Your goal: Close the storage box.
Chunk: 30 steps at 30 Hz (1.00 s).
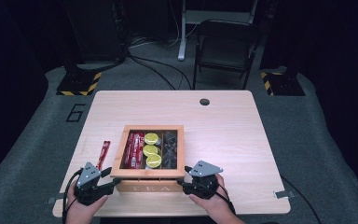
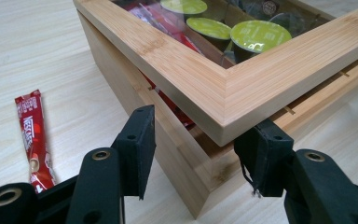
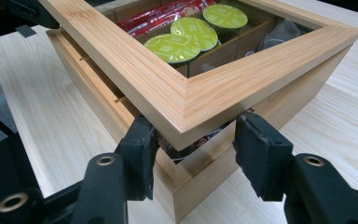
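Note:
A wooden tea box (image 1: 148,187) stands near the table's front edge, its glass-paned lid (image 2: 223,88) lifted slightly off the base. Inside lie green-topped pods (image 1: 152,149), red sachets (image 1: 134,150) and dark pods (image 1: 170,148). My left gripper (image 2: 200,149) straddles the lid's front left corner with its jaws apart; one pad (image 2: 140,144) stands clear of the box wall. My right gripper (image 3: 196,149) grips the lid's front right corner (image 3: 186,116), with one pad (image 3: 142,149) tucked under the lid's edge. In the high view the left gripper (image 1: 112,179) and right gripper (image 1: 182,179) flank the box front.
A loose red sachet (image 1: 104,153) lies on the table left of the box, close to my left gripper (image 2: 35,135). A round cable hole (image 1: 204,101) sits at the table's far edge. A folding chair (image 1: 223,46) stands beyond the table.

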Each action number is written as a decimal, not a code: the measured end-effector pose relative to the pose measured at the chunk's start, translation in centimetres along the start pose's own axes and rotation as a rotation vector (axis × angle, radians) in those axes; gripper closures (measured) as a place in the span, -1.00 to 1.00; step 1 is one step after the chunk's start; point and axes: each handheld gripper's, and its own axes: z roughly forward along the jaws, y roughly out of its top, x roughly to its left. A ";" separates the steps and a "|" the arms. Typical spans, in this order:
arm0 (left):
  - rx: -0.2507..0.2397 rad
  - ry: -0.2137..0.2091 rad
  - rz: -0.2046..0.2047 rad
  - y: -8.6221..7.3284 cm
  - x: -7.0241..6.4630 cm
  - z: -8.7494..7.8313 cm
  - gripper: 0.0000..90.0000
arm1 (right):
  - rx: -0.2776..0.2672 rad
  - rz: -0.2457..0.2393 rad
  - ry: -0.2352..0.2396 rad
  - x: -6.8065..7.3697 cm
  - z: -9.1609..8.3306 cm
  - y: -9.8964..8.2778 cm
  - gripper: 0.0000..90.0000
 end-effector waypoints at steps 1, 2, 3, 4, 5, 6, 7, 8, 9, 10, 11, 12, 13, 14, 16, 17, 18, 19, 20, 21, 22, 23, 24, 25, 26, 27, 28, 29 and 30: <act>0.004 0.001 0.003 0.0 0.0 0.1 0.06 | 0.002 0.003 -0.001 0.0 0.0 0.0 0.07; 0.008 0.000 0.003 -0.1 0.0 0.1 0.05 | 0.006 0.001 0.000 0.1 0.1 -0.1 0.06; 0.019 -0.001 0.002 -0.1 0.1 0.1 0.04 | 0.004 -0.006 0.001 0.0 0.1 -0.1 0.05; 0.024 -0.001 0.000 -0.1 0.1 0.2 0.03 | 0.010 0.005 -0.001 0.1 0.2 -0.1 0.04; 0.031 -0.005 -0.001 -0.2 0.1 0.3 0.02 | 0.019 -0.004 0.000 0.1 0.2 -0.2 0.03; 0.021 -0.002 -0.003 -0.2 0.1 0.3 0.02 | 0.018 -0.009 0.000 0.1 0.3 -0.2 0.03; 0.031 -0.013 -0.002 -0.2 0.1 0.3 0.02 | 0.016 -0.002 -0.003 0.2 0.3 -0.2 0.02; 0.031 -0.019 -0.002 -0.2 0.2 0.3 0.02 | 0.017 0.002 -0.001 0.2 0.3 -0.2 0.02; 0.033 -0.030 -0.001 -0.2 0.2 0.2 0.02 | 0.021 -0.002 -0.001 0.1 0.3 -0.2 0.02; 0.033 -0.031 0.004 -0.2 0.1 0.2 0.02 | 0.025 -0.004 0.001 0.2 0.4 -0.3 0.02; 0.035 -0.033 0.005 -0.2 0.1 0.2 0.02 | 0.030 -0.003 0.004 0.2 0.4 -0.3 0.01; 0.036 -0.029 0.012 -0.2 0.0 0.2 0.02 | 0.031 0.001 0.006 0.2 0.4 -0.3 0.01; 0.036 -0.031 0.016 -0.2 -0.1 0.2 0.02 | 0.031 0.002 0.005 0.2 0.4 -0.3 0.01; 0.036 -0.030 0.013 -0.2 -0.1 0.1 0.01 | 0.033 0.002 0.004 0.2 0.4 -0.3 0.01; 0.021 -0.020 0.015 -0.2 -0.2 0.1 -0.03 | 0.033 0.008 0.005 0.2 0.3 -0.2 0.01; 0.017 -0.021 0.005 -0.3 -0.2 0.0 -0.05 | 0.033 0.009 0.005 0.2 0.3 -0.2 0.00; 0.025 -0.028 0.000 -0.3 -0.2 -0.2 -0.08 | 0.037 0.009 0.005 0.3 0.3 -0.2 -0.01; 0.022 -0.024 0.001 -0.4 -0.2 -0.3 -0.09 | 0.040 0.011 0.004 0.3 0.3 -0.2 -0.01; 0.029 -0.029 0.004 -0.4 -0.1 -0.3 -0.11 | 0.046 0.009 0.002 0.3 0.3 -0.2 -0.02; 0.035 -0.030 0.007 -0.5 -0.1 -0.3 -0.12 | 0.053 0.013 0.003 0.3 0.3 -0.2 -0.03; 0.035 -0.029 0.010 -0.5 -0.1 -0.3 -0.13 | 0.058 0.011 0.003 0.3 0.4 -0.3 -0.03; 0.033 -0.034 0.002 -0.5 -0.2 -0.2 -0.13 | 0.059 0.009 0.002 0.4 0.4 -0.3 -0.03; 0.039 -0.035 0.004 -0.5 -0.2 -0.2 -0.13 | 0.063 0.014 0.000 0.4 0.4 -0.3 -0.03; 0.043 -0.037 0.010 -0.5 -0.1 -0.2 -0.13 | 0.063 0.013 -0.003 0.4 0.4 -0.3 -0.03; 0.044 -0.038 0.010 -0.5 -0.1 -0.2 -0.13 | 0.066 0.017 0.000 0.5 0.4 -0.3 -0.03; 0.046 -0.037 0.015 -0.5 -0.1 -0.2 -0.13 | 0.067 0.015 0.002 0.5 0.4 -0.3 -0.03; 0.049 -0.036 0.011 -0.5 -0.1 -0.2 -0.14 | 0.071 0.015 0.001 0.5 0.4 -0.3 -0.04; 0.052 -0.034 0.013 -0.6 -0.1 -0.2 -0.14 | 0.075 0.015 -0.002 0.5 0.4 -0.3 -0.04; 0.052 -0.033 0.013 -0.6 -0.1 -0.1 -0.16 | 0.078 0.012 0.000 0.5 0.4 -0.3 -0.04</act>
